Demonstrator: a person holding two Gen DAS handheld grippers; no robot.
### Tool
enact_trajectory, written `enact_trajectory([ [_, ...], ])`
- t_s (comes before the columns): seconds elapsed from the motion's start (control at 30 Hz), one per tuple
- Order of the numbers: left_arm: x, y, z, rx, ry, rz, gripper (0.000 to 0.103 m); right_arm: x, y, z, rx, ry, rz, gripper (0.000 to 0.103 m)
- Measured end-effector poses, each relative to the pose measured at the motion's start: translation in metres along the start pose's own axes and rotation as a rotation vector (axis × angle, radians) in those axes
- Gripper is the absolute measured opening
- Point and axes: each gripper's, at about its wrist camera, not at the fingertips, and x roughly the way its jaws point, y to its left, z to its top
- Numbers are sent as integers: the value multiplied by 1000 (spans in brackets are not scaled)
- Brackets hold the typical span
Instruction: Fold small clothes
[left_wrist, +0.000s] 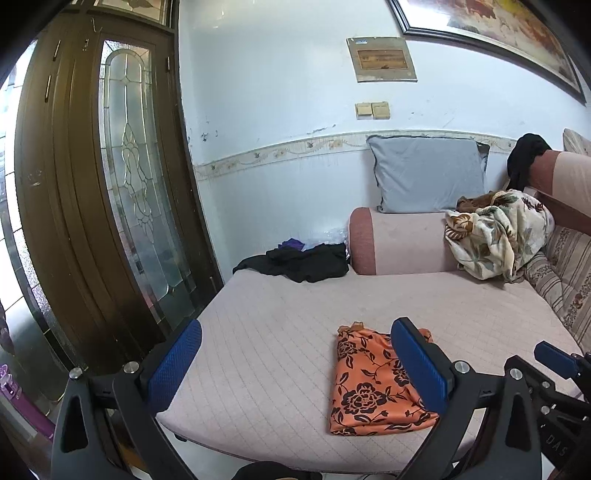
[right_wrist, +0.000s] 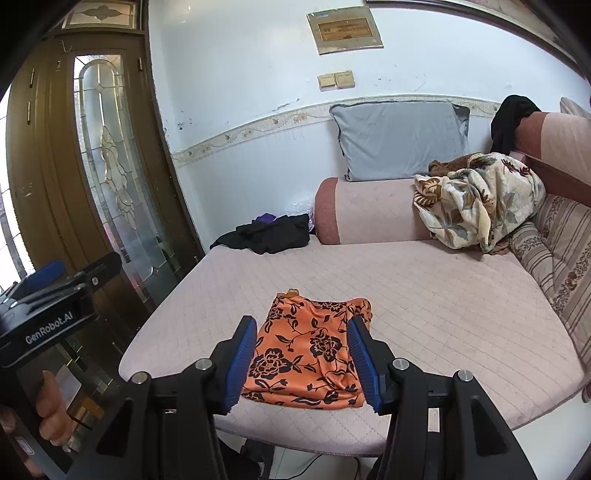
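An orange garment with black flowers lies folded into a rectangle near the front edge of the pink quilted sofa seat; it also shows in the right wrist view. My left gripper is open and empty, held above the seat's front edge, its right finger over the garment's right side. My right gripper is open and empty, hovering above the garment's near edge. The right gripper shows at the right edge of the left wrist view. The left gripper's body shows in the right wrist view.
A heap of black clothes lies at the seat's far left corner. A floral blanket sits on the pink armrest, below a grey pillow. A brown glass-panelled door stands left. Striped cushions line the right.
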Motion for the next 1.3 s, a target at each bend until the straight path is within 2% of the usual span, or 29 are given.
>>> enact_trajectory([
  [0.27,-13,6,2,-10,-15,-26,102,-4,15,-8,-23,25,0,55],
  [0.4,-15,13,3,-29,-23,-13,102,-4,20,-8,-26,33,-5,55],
  [0.97,-3,18,3,-31,1,-27,102,-14,28,10,-46,-24,-33,55],
  [1.3,2,21,2,-43,10,-37,102,-9,29,10,-40,-13,-40,55],
])
